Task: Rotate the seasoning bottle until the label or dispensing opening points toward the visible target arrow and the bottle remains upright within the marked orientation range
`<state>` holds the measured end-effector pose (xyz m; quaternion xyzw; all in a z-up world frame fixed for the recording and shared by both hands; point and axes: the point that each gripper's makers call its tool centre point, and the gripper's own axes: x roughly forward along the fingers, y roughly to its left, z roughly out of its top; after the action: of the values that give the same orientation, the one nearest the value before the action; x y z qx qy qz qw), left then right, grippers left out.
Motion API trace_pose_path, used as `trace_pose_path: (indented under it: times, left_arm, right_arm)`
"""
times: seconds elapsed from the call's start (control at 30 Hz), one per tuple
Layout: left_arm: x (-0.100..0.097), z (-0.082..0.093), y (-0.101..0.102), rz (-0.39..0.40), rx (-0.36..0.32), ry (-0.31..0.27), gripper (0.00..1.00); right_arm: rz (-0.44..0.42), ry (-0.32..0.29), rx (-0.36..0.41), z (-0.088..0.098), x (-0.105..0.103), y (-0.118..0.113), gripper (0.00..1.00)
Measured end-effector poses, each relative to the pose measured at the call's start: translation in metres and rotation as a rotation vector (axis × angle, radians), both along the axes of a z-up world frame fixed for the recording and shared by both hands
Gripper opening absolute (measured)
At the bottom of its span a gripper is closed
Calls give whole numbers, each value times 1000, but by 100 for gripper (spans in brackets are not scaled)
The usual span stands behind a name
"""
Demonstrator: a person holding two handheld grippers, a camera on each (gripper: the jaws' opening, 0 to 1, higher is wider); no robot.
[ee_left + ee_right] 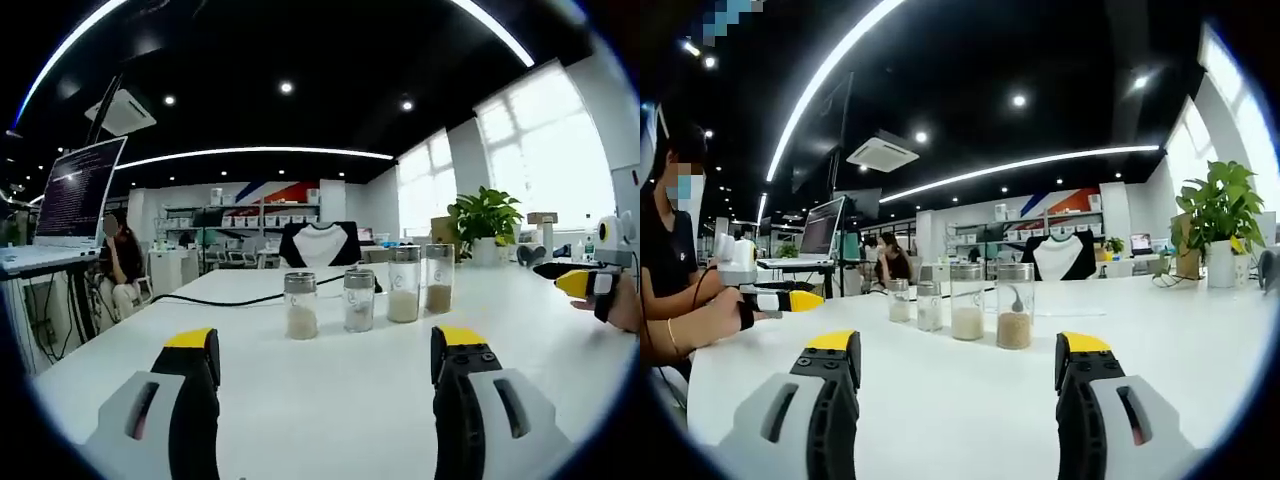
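In the left gripper view, the left gripper [325, 360] is hovering low over the white table [330, 400] with its 2 yellow-tipped grey jaws standing wide apart and holding nothing; ahead of it, 4 clear glass seasoning bottles with silver metal caps are standing upright in a row near the table's middle; the nearest short bottle with pale powder [300, 305] is sitting at the left end, a second short bottle with whitish grains [358, 299] is standing just beside it, then a taller bottle with cream-coloured grains [404, 284], then a taller bottle with brown grains [439, 278] at the right end; a black cable [220, 298] is lying on the table behind the row; at the right edge of this view the right gripper [572, 281] is coming into sight, held in a person's hand [622, 305]

In the right gripper view, the right gripper [957, 370] is likewise hanging over the table [960, 410] with its jaws spread open and empty; the same 4 bottles are standing apart from it, the brown-grain one [1015, 305] nearest; at the left, the other gripper [800, 299] is showing, its yellow tip pointing toward the row; whether that tip is parted cannot be told from here; a green potted plant in a white pot [1217, 225] is standing at the table's far right, and a laptop [820, 235] is sitting open on a desk behind
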<state>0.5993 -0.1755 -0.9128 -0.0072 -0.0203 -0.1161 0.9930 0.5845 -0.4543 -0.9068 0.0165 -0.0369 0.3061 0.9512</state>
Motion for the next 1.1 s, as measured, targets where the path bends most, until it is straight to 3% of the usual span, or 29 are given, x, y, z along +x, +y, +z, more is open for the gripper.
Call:
trace_pose_path:
  times: [0.13, 0.33, 0.47, 0.6, 0.87, 1.1]
  left_arm:
    - [1, -2, 0, -3, -4, 11, 95]
    - [0, 0, -4, -9, 0, 3, 93]
    - [0, -2, -22, -108, -99, 24, 93]
    - [2, -5, -15, -105, -136, 36, 93]
    - [2, -7, -13, -58, -43, 35, 93]
    - [6, -3, -11, -55, -42, 24, 93]
  right_arm:
    - [-10, 6, 21, 1, 1, -4, 80]
    - [19, 34, 134, 6, 1, -7, 80]
    - [12, 39, 136, 5, 1, -8, 80]
    - [9, 30, 113, 5, 1, -7, 80]
    - [13, 32, 146, 8, -1, -8, 80]
    - [-3, 22, 116, 7, -1, -8, 80]
